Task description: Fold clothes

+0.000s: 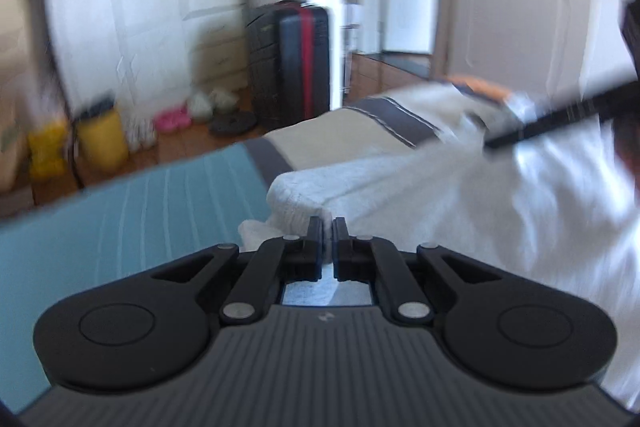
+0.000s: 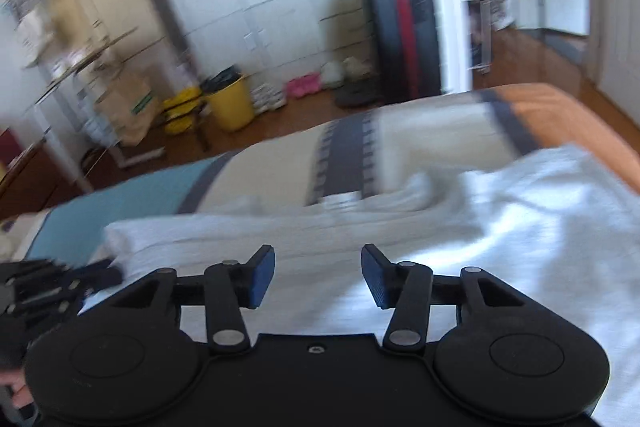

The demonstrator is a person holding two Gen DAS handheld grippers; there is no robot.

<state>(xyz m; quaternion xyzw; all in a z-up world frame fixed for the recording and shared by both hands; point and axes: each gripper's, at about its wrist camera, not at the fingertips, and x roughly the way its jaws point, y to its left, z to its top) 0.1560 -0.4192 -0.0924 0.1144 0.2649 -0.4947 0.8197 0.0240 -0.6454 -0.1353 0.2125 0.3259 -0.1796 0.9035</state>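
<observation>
Left hand-held gripper (image 1: 327, 227): clenched on an edge of the white garment (image 1: 460, 195).
Right hand-held gripper (image 2: 318, 269): released, above the garment, nothing between its fingers.
Bed (image 2: 280, 163): beneath both.

My grippers are black; the right gripper (image 2: 318, 275) has blue pads (image 2: 262, 279). The garment (image 2: 500, 227) is white. The bed cover (image 2: 280, 167) runs in teal, cream, grey and orange bands. The suitcase (image 2: 400, 35) is black with a red stripe; the bin (image 2: 232, 103) is yellow.
</observation>
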